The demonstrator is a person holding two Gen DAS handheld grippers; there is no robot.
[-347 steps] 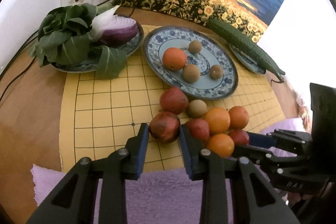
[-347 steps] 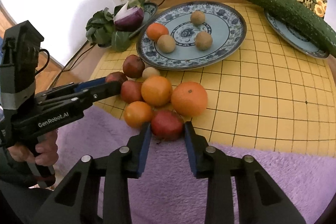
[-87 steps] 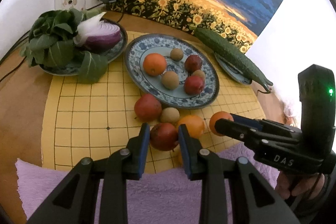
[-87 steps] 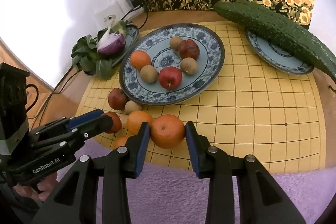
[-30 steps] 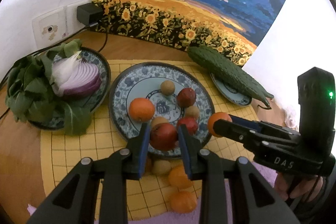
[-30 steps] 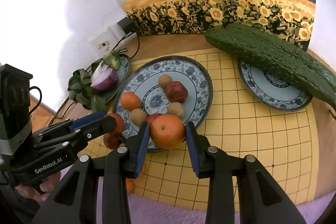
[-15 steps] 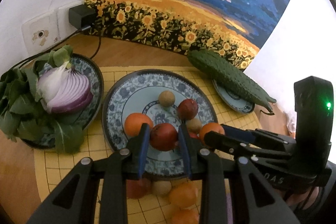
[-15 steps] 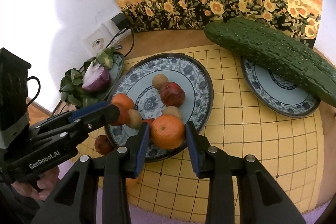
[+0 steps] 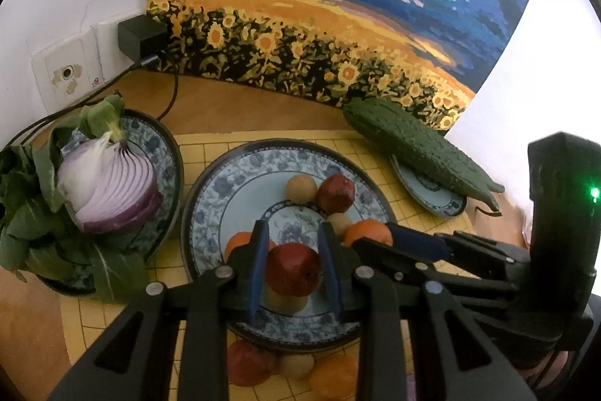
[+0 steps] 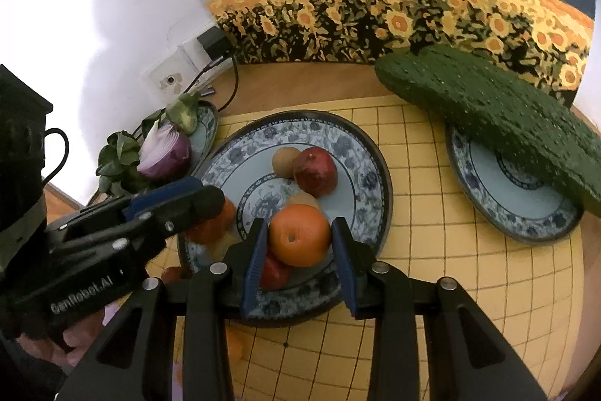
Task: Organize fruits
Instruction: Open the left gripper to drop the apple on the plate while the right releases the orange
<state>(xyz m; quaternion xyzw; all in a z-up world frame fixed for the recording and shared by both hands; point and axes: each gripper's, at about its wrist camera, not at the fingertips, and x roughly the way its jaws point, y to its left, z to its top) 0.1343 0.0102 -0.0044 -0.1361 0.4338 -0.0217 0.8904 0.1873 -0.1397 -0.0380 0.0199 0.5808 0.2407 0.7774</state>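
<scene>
Fruit plate [image 9: 210, 198] on yellow grid mat [image 10: 432, 288], sunflower painting [image 9: 338, 6] behind

Black hand-held gripper [image 9: 293, 267], blue pads [image 9: 258, 262], silver screws (other shows green light).

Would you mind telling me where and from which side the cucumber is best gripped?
Grip the cucumber across its thick middle, coming from above with the jaws either side of its width. It lies slanted across the small plate, both ends overhanging, so a middle hold should balance it.
</scene>
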